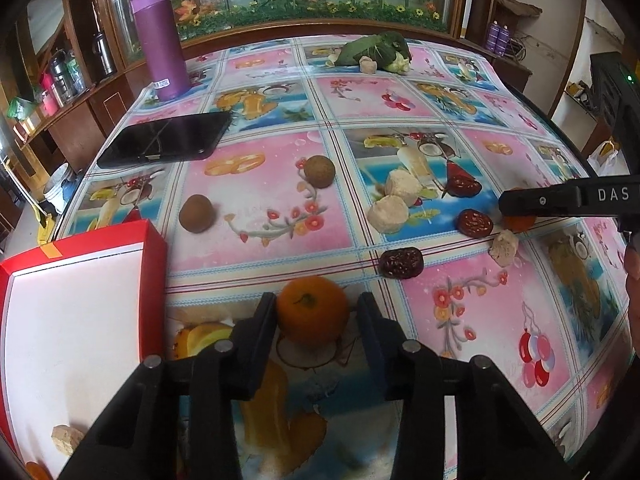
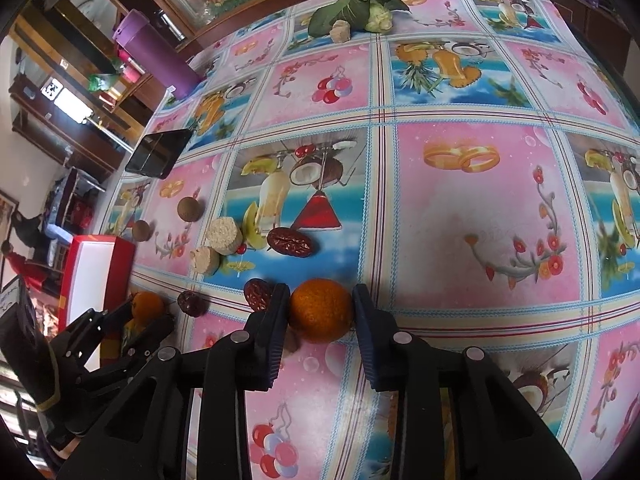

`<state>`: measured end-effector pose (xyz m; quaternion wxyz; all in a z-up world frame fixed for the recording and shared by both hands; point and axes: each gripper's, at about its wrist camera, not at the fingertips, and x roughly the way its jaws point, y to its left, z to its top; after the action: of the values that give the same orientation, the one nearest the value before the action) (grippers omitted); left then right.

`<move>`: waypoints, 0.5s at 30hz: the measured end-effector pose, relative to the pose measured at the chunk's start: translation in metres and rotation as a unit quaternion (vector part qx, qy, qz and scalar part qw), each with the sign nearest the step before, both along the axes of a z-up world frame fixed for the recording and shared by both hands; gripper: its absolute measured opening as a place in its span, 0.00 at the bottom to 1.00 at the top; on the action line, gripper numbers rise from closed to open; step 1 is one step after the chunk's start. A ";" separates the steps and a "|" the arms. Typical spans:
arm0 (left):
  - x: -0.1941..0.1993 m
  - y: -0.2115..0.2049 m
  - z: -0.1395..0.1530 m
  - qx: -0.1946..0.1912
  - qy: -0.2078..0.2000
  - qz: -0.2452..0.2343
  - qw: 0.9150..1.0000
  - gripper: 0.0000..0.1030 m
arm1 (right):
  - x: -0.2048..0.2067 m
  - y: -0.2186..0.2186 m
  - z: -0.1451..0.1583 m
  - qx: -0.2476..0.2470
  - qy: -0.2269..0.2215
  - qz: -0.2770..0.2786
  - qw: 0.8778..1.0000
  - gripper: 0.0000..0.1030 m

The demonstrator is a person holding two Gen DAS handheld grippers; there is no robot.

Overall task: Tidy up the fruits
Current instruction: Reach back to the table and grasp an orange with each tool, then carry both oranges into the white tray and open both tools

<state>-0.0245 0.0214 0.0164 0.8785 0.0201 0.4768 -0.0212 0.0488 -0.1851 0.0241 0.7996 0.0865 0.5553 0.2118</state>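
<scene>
Fruit lies scattered over a table (image 1: 328, 92) covered in a pink-and-blue patterned cloth. Two oranges are out on the cloth: one orange (image 1: 313, 310) sits between the fingers of the left gripper (image 1: 316, 312), which stand apart, the left finger at the skin and a small gap on the right; the second orange (image 2: 321, 310) is bracketed closely by the right gripper (image 2: 321, 312), whose pads seem to touch it on both sides.

Three dark red dates (image 1: 401, 264) lie near the middle of the tabletop, with two brown round fruits (image 1: 319, 171) toward the left edge. Four pale crumbly pieces (image 1: 388, 214) are spread over the cloth, and a fifth rests inside the red box (image 1: 154, 248) at the near left corner. One purple bottle (image 1: 160, 40) and one black tablet (image 1: 166, 140) occupy the far left corner. One leafy bundle (image 1: 376, 54) sits at the far edge.
</scene>
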 end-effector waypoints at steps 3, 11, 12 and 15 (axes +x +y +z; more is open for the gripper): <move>0.001 0.003 0.000 -0.011 0.001 0.002 1.000 0.38 | 0.000 0.000 0.002 0.003 -0.003 -0.001 1.000 0.30; -0.012 0.001 0.013 -0.012 -0.026 0.008 1.000 0.37 | -0.005 0.002 0.014 0.032 -0.029 -0.001 0.999 0.30; -0.017 0.002 0.018 -0.014 -0.033 0.010 0.999 0.37 | -0.007 0.003 0.018 0.043 -0.036 0.001 0.998 0.30; -0.037 0.008 0.037 -0.017 -0.064 0.015 0.998 0.37 | -0.013 0.009 0.027 0.085 -0.052 0.013 0.995 0.30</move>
<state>-0.0617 0.0292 0.0535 0.9078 -0.0003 0.4191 -0.0149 0.0360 -0.1757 0.0507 0.8147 0.1358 0.4936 0.2724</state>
